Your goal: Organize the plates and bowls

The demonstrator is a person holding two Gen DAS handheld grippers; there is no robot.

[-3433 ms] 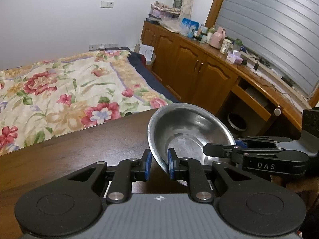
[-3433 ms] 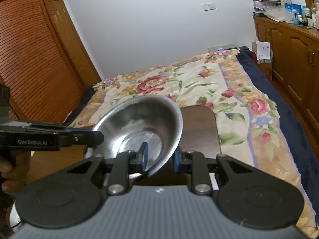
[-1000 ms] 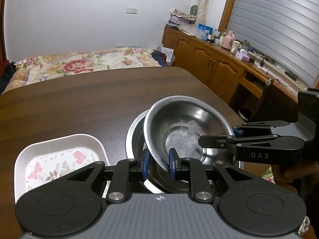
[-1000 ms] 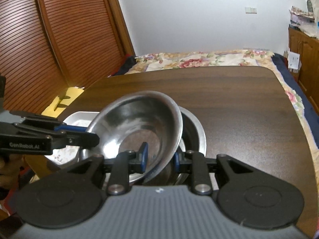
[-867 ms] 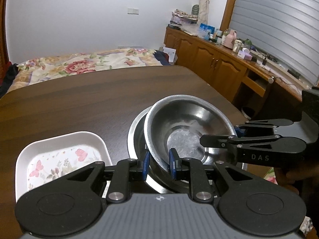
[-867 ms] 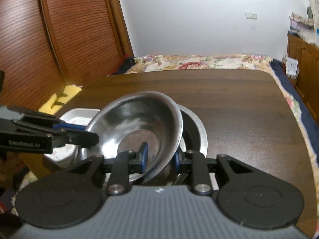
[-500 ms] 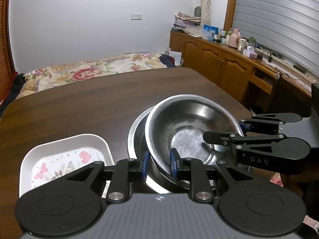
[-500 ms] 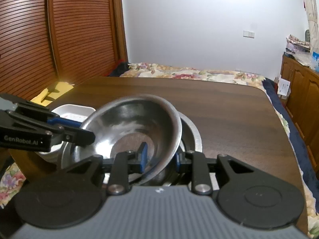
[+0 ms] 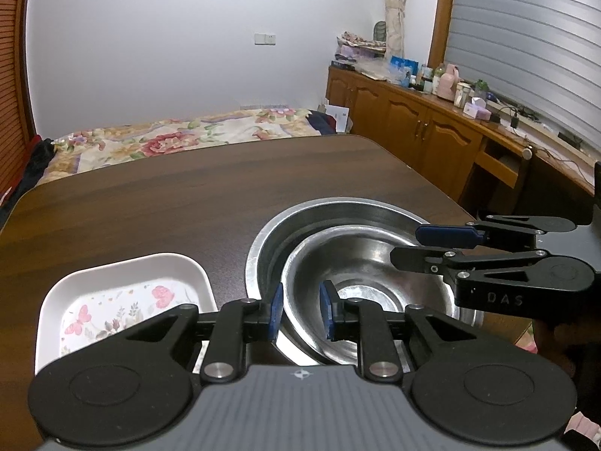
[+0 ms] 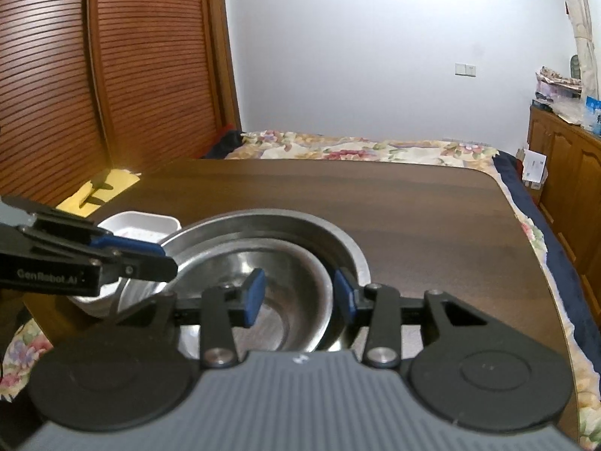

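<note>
A small steel bowl (image 9: 360, 263) sits nested inside a larger steel bowl (image 9: 338, 208) on a dark table (image 9: 150, 203); the left gripper (image 9: 300, 312) and right gripper (image 10: 296, 293) straddle its rim, jaws spread; release looks done; next, withdraw both toward the white tray (image 9: 124, 293)

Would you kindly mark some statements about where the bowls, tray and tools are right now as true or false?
1. The smaller steel bowl sits inside the larger steel bowl. True.
2. The right tool is shut on the smaller bowl's rim. False: its jaws stand open, one on each side of the rim.
3. The white tray lies on the table beside the bowls. True.
4. The left tool grips the tray. False: it is open at the smaller bowl's rim.
</note>
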